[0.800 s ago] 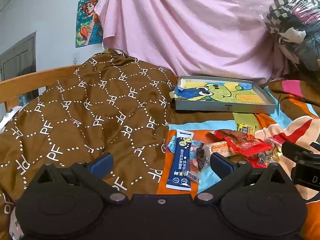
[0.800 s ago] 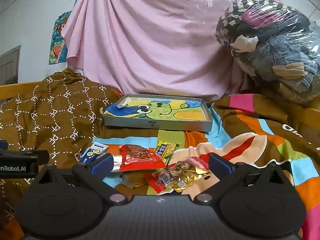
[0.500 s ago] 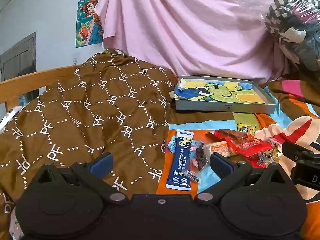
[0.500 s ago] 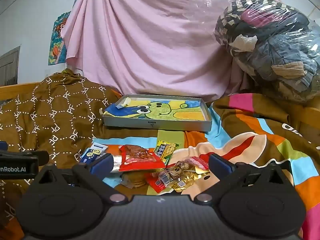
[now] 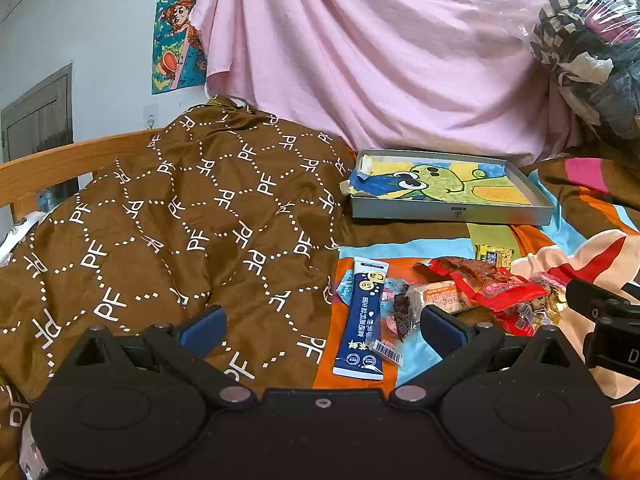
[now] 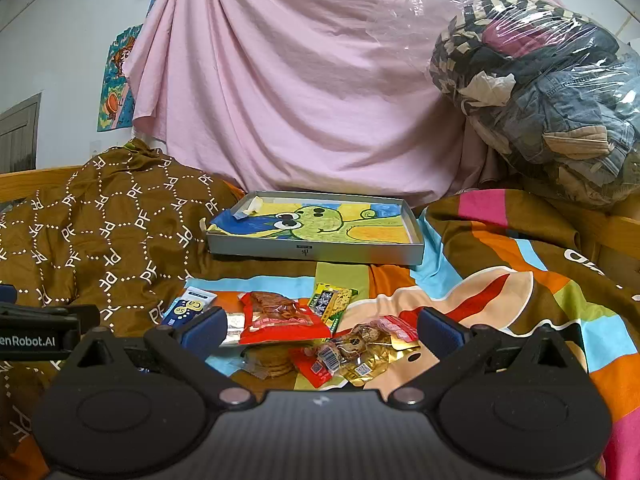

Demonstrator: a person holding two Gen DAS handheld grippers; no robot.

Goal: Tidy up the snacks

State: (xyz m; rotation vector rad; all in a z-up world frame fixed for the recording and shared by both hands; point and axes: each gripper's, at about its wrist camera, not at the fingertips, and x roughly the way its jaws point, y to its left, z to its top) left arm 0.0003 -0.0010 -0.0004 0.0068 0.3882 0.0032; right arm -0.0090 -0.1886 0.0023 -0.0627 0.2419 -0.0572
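Red snack pouch (image 6: 280, 316) and other packets lie unmoved on the bed, both hand-held grippers (image 5: 320, 326) (image 6: 318, 326) still spread, nothing sorted yet.

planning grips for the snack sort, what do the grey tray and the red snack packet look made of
Grey tray: looks like rigid card or thin metal with a matte finish; its straight, crisp walls suggest stiffness, but the material stays uncertain.
Red snack packet: glossy plastic film, judging by the shiny highlights, crinkled edges and a clear window showing the food.
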